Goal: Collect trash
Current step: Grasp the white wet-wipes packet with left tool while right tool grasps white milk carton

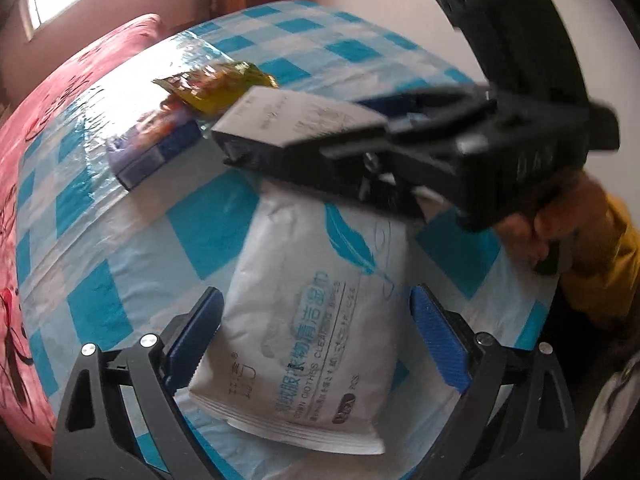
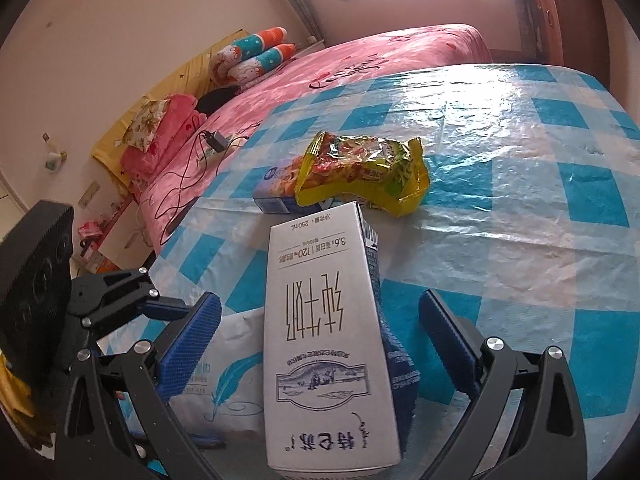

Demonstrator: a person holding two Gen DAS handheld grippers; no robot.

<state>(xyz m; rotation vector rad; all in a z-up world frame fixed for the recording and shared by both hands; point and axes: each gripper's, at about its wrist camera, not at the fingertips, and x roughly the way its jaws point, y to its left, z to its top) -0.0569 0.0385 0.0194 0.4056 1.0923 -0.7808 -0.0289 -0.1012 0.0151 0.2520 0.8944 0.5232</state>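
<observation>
A pink bedspread (image 2: pixel 400 52) (pillows (image 2: pixel 256 56) at its head) beside the checked tablecloth (image 2: pixel 520 200).

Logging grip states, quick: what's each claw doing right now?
Left claw: open, white wipes pack between the pads, ungripped.
Right claw: open, milk carton between the pads, gaps both sides.

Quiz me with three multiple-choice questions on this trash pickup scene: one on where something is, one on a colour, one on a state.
1. Where is the yellow wrapper? A on the pink bed; B on the checked table, against the blue box; C on the floor.
2. What colour is the feather on the white packet? A red; B blue; C green.
3. How is the left claw? A open around the white packet; B shut, empty; C out of view.
Answers: B, it lies on the tablecloth by the box. B, the print is blue. A, a gap shows beside one pad.
</observation>
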